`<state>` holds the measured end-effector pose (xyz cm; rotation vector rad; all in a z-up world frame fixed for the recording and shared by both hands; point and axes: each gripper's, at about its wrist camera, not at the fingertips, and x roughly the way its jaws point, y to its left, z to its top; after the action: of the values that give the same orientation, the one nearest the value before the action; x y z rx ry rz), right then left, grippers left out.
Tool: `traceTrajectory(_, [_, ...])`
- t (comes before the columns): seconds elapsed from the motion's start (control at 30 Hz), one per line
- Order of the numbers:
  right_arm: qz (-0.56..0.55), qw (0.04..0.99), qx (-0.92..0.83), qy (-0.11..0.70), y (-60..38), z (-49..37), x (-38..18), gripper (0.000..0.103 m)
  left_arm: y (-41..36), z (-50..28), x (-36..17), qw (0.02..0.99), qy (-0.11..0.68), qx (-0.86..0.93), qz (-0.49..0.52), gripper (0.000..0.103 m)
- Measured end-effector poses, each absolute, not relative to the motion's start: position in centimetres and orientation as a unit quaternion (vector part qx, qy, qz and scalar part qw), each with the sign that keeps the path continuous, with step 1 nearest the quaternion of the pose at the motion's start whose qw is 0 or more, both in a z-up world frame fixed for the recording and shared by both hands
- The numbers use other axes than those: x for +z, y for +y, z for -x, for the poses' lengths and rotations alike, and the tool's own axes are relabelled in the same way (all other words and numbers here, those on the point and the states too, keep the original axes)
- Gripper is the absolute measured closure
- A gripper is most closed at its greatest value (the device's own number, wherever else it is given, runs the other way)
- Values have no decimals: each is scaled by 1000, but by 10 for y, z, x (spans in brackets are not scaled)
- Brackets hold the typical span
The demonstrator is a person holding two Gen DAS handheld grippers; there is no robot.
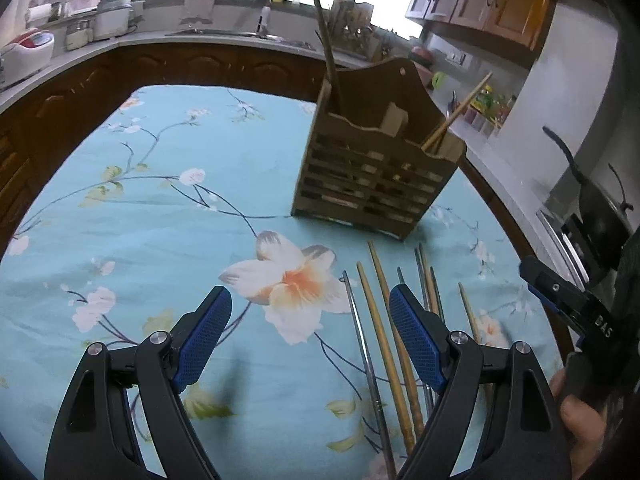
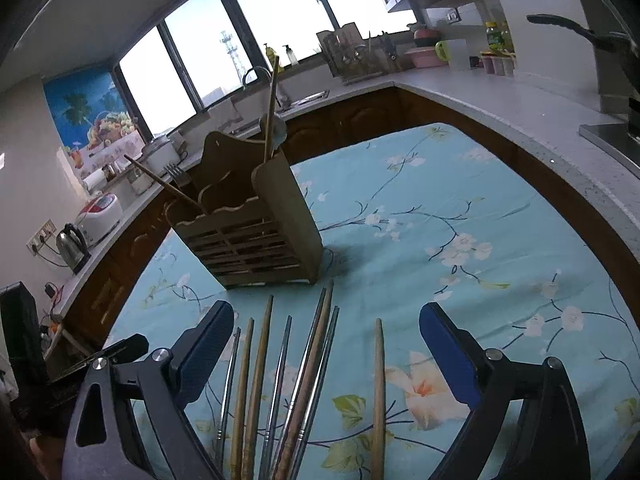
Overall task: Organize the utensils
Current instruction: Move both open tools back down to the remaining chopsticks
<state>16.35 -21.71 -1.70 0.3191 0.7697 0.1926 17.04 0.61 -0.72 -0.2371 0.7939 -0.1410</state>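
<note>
On the surface (image 1: 120, 220), covered with a light blue floral cloth, a slatted wooden utensil holder (image 1: 376, 176) stands upright, with a few wooden chopsticks leaning out of its compartments and a fork (image 2: 176, 172) showing at its far side in the right wrist view. Just in front of the holder, a row of loose chopsticks (image 2: 280, 380) lies flat on the cloth, some wooden and some metal, roughly side by side with their tips toward the holder; one wooden chopstick (image 2: 378, 392) lies a little apart on the right of the row.

The left gripper (image 1: 310, 336) hangs above the cloth with its fingers spread wide and nothing between them; its right finger (image 1: 416, 340) overlaps the left part of the row in its own view. The right gripper (image 2: 326, 352) hangs over the row, fingers likewise released, the chopsticks visible in the gap below but not touched. Behind, a kitchen counter (image 2: 500, 96) with a sink runs under the windows.
</note>
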Motion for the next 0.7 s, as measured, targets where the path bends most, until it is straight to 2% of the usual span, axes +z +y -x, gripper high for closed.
traceTrajectory(0.2, [-148, 901, 97, 397, -210, -179, -30, 25, -3, -182, -16, 905, 404, -77, 108, 21])
traceTrajectory(0.33, [-146, 893, 104, 412, -205, -191, -39, 44, -12, -193, -21, 901, 415, -83, 101, 25])
traceTrajectory(0.43, [-142, 887, 109, 425, -202, -202, -45, 54, -19, -203, -27, 894, 428, -89, 97, 35])
traceTrajectory(0.57, [-136, 878, 115, 444, -197, -218, -56, 66, -30, -210, -30, 888, 435, -111, 96, 55])
traceTrajectory(0.63, [-132, 874, 116, 453, -195, -225, -62, 70, -37, -214, -31, 885, 439, -125, 94, 61])
traceTrajectory(0.7, [-127, 870, 118, 461, -193, -232, -67, 72, -44, -218, -34, 880, 446, -135, 89, 71])
